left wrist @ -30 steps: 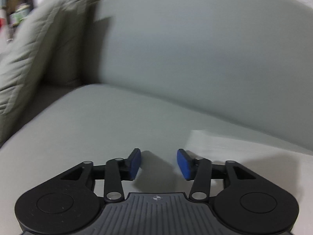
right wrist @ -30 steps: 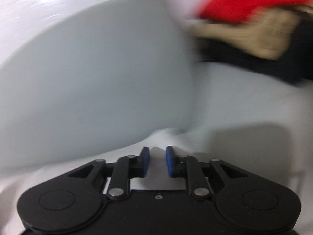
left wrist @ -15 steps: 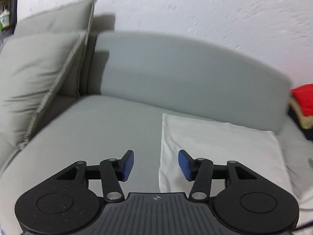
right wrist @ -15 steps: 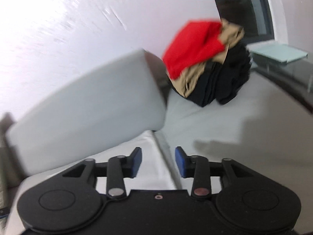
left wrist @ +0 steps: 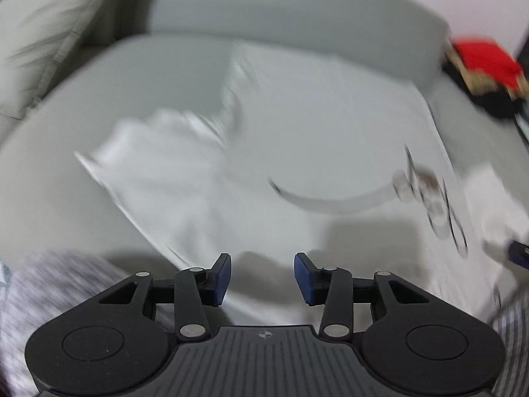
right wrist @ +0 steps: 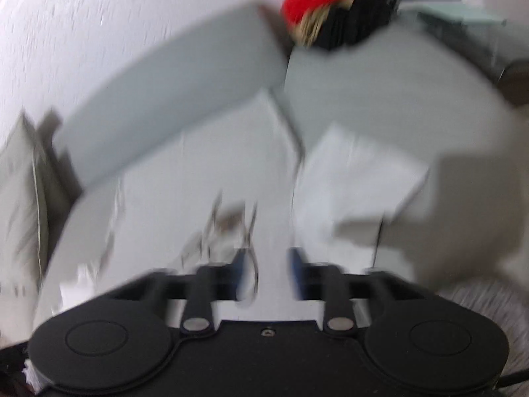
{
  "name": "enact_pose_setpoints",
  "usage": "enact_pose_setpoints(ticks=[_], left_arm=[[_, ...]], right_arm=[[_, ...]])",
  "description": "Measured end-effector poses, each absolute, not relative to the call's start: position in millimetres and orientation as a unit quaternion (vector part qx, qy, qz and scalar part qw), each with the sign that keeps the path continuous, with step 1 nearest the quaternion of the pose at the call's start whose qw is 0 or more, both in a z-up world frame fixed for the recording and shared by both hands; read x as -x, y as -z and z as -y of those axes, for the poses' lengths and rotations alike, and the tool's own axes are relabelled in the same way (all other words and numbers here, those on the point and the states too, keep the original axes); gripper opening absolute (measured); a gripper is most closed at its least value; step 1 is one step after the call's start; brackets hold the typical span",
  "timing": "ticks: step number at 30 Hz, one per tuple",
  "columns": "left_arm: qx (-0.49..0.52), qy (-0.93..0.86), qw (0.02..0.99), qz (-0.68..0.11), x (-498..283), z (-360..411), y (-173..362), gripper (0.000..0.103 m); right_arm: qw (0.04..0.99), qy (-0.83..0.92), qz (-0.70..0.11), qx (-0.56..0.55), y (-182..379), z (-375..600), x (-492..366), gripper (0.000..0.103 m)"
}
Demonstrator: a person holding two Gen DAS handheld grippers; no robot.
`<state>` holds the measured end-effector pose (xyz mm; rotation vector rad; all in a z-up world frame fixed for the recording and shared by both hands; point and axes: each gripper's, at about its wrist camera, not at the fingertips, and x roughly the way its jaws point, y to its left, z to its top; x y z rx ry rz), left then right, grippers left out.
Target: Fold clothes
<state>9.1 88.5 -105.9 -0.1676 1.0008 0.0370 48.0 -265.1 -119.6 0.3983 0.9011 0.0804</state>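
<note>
Both grippers hang over a white T-shirt [left wrist: 297, 132] (blurred) on the grey sofa [left wrist: 297, 33]. Left gripper [left wrist: 262, 278] and right gripper [right wrist: 266, 271] are closing, jaws apart, nothing between them.

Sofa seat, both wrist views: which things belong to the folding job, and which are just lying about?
Job:
- white cotton T-shirt with a dark print, spread on the sofa seat
- pile of red, tan and black clothes, likely awaiting folding

Lying about:
- grey quilted cushion
- grey sofa backrest

white T-shirt [left wrist: 297, 139]: soft matt cloth | sofa [left wrist: 297, 16]: grey matt fabric | wall [right wrist: 99, 16]: rough white plaster
</note>
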Motion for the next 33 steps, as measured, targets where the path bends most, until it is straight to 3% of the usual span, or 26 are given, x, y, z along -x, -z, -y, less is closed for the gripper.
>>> enact_pose_setpoints(ticks=[7,13,18,21,26,29,33], left_arm=[[-0.012,-0.003,0.887,-0.461,-35.4,-40.8,124.1,0.043],[-0.049,0.009,0.884,-0.464,0.3,-27.5,125.6,0.043],[-0.011,0.028,0.883,-0.469,34.0,-40.6,120.2,0.043],[0.010,0.013,0.899,-0.438,35.3,-48.2,113.4,0.043],[-0.016,0.002,0.899,-0.438,14.8,-42.0,120.0,0.045],[-0.040,0.001,0.890,-0.455,13.5,-36.3,128.6,0.047],[-0.037,0.012,0.895,-0.444,29.5,-43.7,124.2,0.049]], right_arm=[[0.882,-0.096,-0.448,-0.109,141.5,213.3,-60.4,0.018],[0.881,-0.083,-0.465,-0.017,151.9,197.0,-17.5,0.019],[0.861,-0.080,-0.501,-0.041,144.1,214.5,21.4,0.021],[0.876,-0.081,-0.471,-0.074,138.9,219.2,27.5,0.021],[0.898,-0.134,-0.414,-0.058,129.7,197.3,27.1,0.021],[0.871,-0.147,-0.466,-0.051,148.8,186.0,19.3,0.022],[0.877,-0.143,-0.450,-0.094,132.1,212.5,19.8,0.023]])
